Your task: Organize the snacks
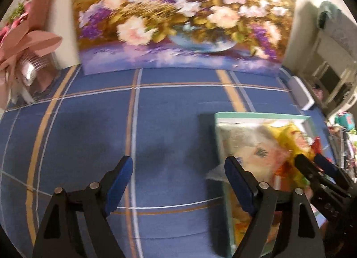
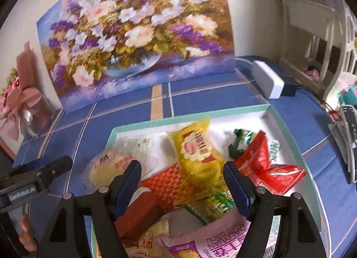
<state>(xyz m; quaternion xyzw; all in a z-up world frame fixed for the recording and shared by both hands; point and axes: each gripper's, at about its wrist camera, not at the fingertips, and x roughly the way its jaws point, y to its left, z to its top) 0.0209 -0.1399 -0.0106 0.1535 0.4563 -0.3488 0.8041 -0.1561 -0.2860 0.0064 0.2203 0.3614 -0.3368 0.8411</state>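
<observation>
Right gripper hung open and empty above the yellow snack packet lying in the white box; left gripper likewise open. Packet judged light, crinkly, slippery; grasp its sealed edge.

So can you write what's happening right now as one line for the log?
task: organize snacks | left gripper: open, over blue cloth | right gripper: open, above yellow packet | snacks in box
</observation>
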